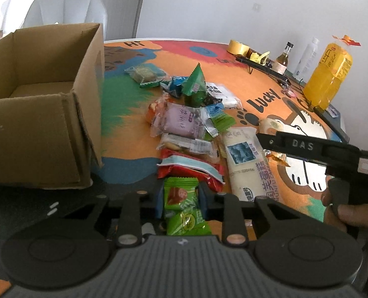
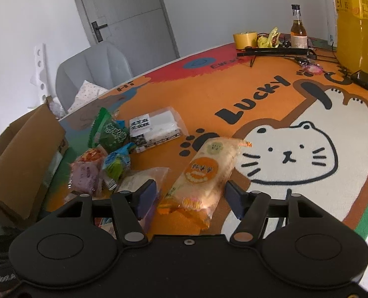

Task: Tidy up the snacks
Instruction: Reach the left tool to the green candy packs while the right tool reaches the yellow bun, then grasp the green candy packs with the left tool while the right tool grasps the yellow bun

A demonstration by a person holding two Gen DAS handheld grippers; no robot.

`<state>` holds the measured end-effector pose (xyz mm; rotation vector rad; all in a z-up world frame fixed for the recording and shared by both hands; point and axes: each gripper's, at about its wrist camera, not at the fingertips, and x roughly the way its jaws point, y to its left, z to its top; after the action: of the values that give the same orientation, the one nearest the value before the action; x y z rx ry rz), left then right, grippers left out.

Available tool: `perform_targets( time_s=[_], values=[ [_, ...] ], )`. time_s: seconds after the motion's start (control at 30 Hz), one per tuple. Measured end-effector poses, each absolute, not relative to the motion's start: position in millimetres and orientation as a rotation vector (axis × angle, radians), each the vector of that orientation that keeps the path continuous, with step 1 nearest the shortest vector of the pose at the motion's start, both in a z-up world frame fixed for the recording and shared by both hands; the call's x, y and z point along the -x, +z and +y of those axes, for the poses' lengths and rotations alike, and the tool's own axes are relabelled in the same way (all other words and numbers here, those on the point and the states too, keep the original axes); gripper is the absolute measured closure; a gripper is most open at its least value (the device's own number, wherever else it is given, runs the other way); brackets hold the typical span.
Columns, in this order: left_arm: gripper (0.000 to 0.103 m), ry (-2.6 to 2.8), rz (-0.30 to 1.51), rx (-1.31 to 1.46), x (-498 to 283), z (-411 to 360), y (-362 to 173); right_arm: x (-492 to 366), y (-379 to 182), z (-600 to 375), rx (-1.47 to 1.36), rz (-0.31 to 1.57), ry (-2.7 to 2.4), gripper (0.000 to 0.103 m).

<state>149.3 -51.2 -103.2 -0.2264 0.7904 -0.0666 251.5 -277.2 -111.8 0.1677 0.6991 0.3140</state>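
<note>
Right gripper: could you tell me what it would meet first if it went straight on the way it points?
Most likely the orange-label cake packet, which already lies between the open right gripper fingers without visible contact; beyond it is the cat mat. Depth is uncertain.

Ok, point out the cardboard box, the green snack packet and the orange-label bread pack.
cardboard box (image 1: 34, 134): left wrist view, front wall.
green snack packet (image 1: 181, 198): left wrist view, packet middle.
orange-label bread pack (image 2: 201, 171): right wrist view, orange label.
</note>
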Motion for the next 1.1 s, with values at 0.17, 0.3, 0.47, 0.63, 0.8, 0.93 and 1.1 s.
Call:
perform_targets(
  time_s=[0.17,0.3,0.47,0.63,0.8,0.93,1.1],
  values=[
    [0.077,-0.037,0.784,0.248,-147,-48,-102,-252,-112,-271,-0.116,0.697,0.286,0.056],
    [0.078,-0.02,0.773,0.261,-146,-41,-100,-241,-112,-276,-0.122,0.705,0.334,0.07],
    [0.078,-0.019,0.745,0.27,-143,-37,-94,-223,-113,-281,-0.145,0.7,0.372,0.073],
    [0.078,-0.025,0.719,0.272,-140,-33,-85,-214,-106,-288,-0.175,0.672,0.368,0.074],
    [0.078,-0.028,0.694,0.271,-138,-29,-73,-210,-93,-289,-0.193,0.642,0.368,0.074],
    [0.078,-0.034,0.674,0.268,-136,-26,-63,-208,-84,-287,-0.21,0.621,0.381,0.074],
    [0.078,-0.044,0.634,0.26,-134,-22,-45,-207,-70,-277,-0.218,0.597,0.41,0.074]
  ],
)
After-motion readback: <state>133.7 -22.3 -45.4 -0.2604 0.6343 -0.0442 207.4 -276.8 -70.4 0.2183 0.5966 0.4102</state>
